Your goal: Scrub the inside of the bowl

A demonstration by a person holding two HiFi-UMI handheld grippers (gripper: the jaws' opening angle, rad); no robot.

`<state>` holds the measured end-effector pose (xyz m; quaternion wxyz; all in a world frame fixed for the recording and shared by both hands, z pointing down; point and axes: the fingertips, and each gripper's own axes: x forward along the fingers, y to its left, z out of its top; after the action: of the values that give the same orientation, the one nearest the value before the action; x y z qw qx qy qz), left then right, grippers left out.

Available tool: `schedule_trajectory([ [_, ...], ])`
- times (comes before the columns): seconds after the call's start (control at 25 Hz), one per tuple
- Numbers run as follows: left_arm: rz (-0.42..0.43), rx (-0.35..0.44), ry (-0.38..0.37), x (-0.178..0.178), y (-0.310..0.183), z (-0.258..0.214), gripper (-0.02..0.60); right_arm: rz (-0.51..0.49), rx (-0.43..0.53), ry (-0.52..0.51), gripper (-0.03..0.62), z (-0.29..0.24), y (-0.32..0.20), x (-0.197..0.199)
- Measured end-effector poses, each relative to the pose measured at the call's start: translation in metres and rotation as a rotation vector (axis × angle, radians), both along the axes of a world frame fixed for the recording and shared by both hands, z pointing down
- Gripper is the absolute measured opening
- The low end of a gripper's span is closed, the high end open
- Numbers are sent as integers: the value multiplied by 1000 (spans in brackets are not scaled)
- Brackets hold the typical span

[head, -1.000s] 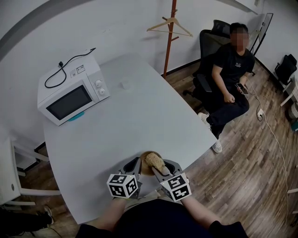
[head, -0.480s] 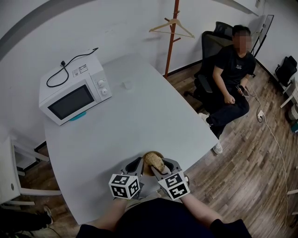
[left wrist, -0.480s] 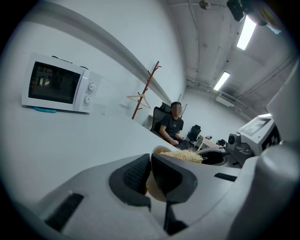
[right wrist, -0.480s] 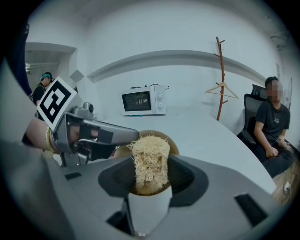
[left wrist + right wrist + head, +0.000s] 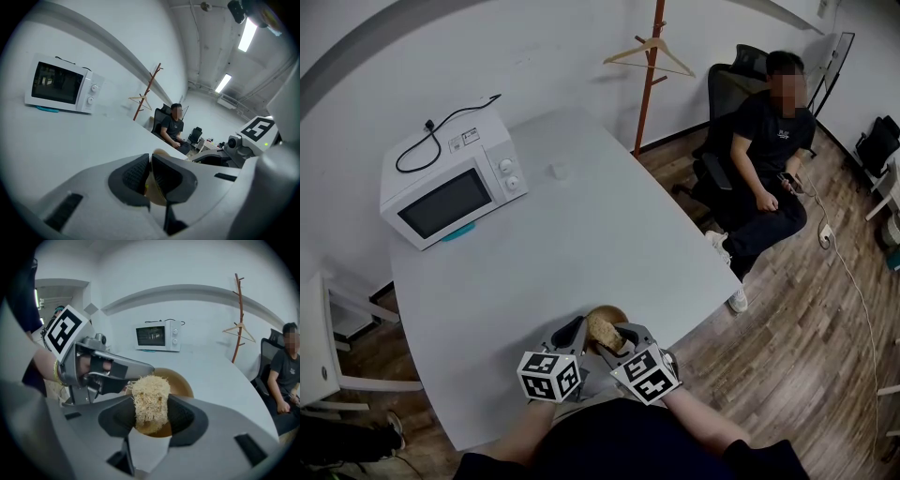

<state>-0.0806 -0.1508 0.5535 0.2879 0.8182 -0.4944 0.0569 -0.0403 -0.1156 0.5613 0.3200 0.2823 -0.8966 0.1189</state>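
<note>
In the head view, the left gripper (image 5: pixel 577 330) and right gripper (image 5: pixel 612 337) meet at the near edge of the white table (image 5: pixel 581 225), and their jaws are too small there to read. The brown bowl (image 5: pixel 615 312) sits right at both sets of tips, mostly covered by the pale fibrous scrubber (image 5: pixel 601 327) and the gripper bodies, so only its far rim shows. The wearer's torso cuts off the table edge below. In the left gripper view, the jaws stand nearly together, pinching the thin rim of the bowl (image 5: pixel 153 190). Only a tan sliver between and under the pads shows, with a small curve above the tips, and the rest is hidden behind the jaws. The right gripper appears to this gripper's right as a marker cube and housing, its jaws out of sight. In the right gripper view, the jaws are clamped on the scrubber, which stands up between the pads. The bowl's inside opens just beyond and below the tips, its near part masked by the scrubber, and contact cannot be told. The left gripper reaches in from the left to the bowl's rim. Well beyond stand a microwave (image 5: pixel 158 337) and a coat stand (image 5: pixel 239 319), and a seated person (image 5: pixel 283 376) is cut off at the right edge.
</note>
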Motion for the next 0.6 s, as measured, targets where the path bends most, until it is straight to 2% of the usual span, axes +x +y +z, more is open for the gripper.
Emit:
schedule_trajectory([
  [0.28,-25,3,11,-3,0,2,31,-36,-14,6,179,2,10,3],
  [0.6,-3,6,9,5,3,3,31,31,-34,25,178,10,4,27],
])
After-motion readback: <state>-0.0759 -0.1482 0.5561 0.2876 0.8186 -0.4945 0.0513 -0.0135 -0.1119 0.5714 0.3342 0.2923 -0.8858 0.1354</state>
